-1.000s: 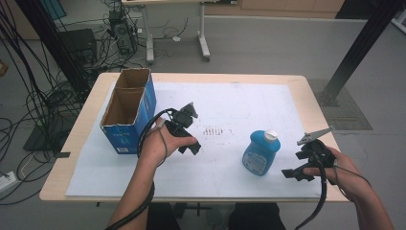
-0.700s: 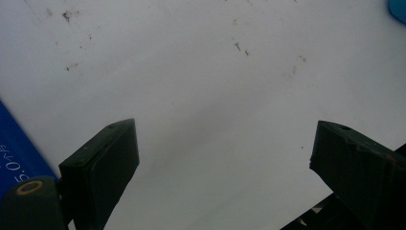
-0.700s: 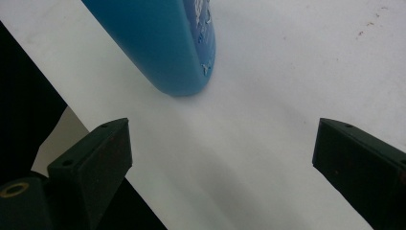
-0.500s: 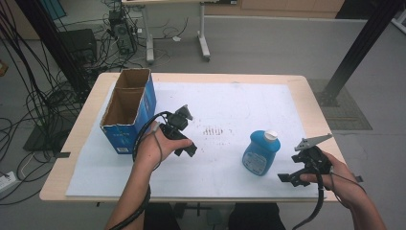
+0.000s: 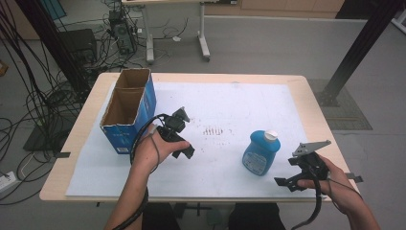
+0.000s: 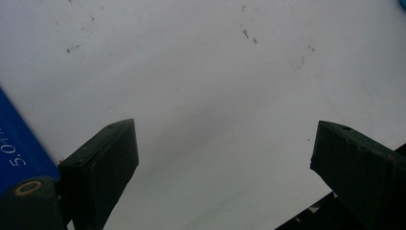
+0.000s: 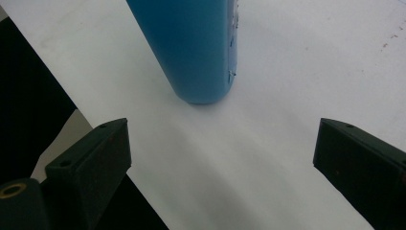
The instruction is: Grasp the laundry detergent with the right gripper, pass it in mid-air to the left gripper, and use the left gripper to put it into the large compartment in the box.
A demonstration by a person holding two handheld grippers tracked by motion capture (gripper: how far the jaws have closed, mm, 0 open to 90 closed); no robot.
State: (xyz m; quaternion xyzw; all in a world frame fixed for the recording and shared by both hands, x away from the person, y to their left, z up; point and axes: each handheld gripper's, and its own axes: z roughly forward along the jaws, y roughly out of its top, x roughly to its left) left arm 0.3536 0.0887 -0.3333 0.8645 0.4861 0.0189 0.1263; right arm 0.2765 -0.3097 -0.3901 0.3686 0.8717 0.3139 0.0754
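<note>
while my right gripper (image 5: 296, 178) hung near the table's (image 5: 316, 115) front right edge, its jaws stood wide apart with nothing between them. the bottle (image 5: 259, 152) stood upright on the white sheet (image 5: 249, 105) just to that gripper's left, apart from it, with its white cap (image 5: 271, 135) on top. in the right gripper view the bottle's (image 7: 191, 48) blue body rose ahead of the jaws, nearer the left one, and bare sheet (image 7: 287, 96) lay between them (the dark gap past the table edge showed at the left).

my left gripper (image 5: 183, 141) sat over the sheet just right of the box (image 5: 128, 110), well apart from the bottle. its jaws were spread wide too, empty, and in the left gripper view they framed plain white sheet (image 6: 215, 96) with a few small dark specks, while a sliver of the blue box (image 6: 19, 148) showed beside the left jaw. the box stood open at the top on the table's left side, its cardboard inside bare as far as i could see. a patch of faint brownish marks (image 5: 216, 130) lay on the sheet between my two grippers. a black cable (image 5: 143, 139) looped from the left gripper round my hand (image 5: 152, 152).
</note>
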